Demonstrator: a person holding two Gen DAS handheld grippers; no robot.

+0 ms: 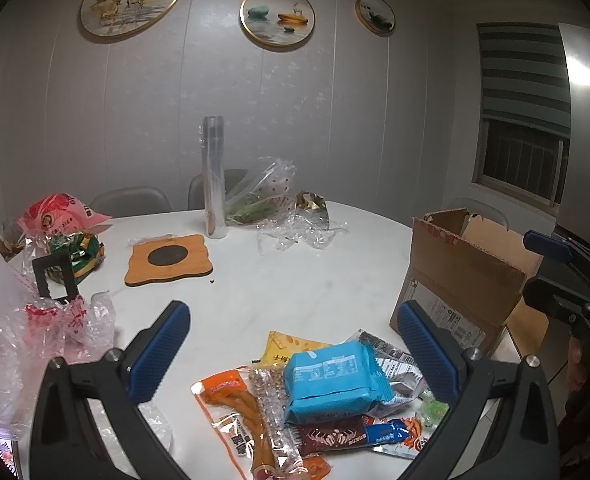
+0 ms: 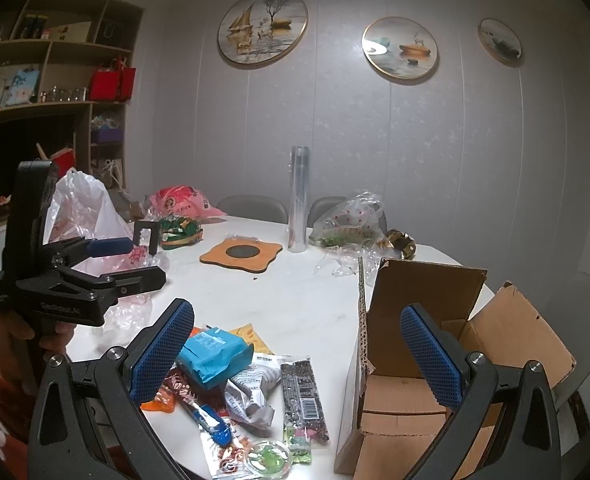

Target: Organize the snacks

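two grippers are hovering over the snack pile (image 1: 315, 404) at the near edge of the white table (image 1: 295, 276), and i am holding both spread wide with nothing between the pads. the left gripper (image 1: 293, 354) is sitting just above the blue packet (image 1: 335, 382), which is lying on top of the pile and overlapping the orange sausage pack (image 1: 231, 412) and the brown bar (image 1: 335, 438). the right gripper (image 2: 297, 354) is hanging between the pile and the open cardboard box (image 2: 427, 360), which is standing just right of the snacks. in my judgement the step in hand is picking the top packet first. i am advising a straight descent, pads closing across the packet's narrow sides, lifting clear before crossing the torn box flap (image 2: 519, 332).
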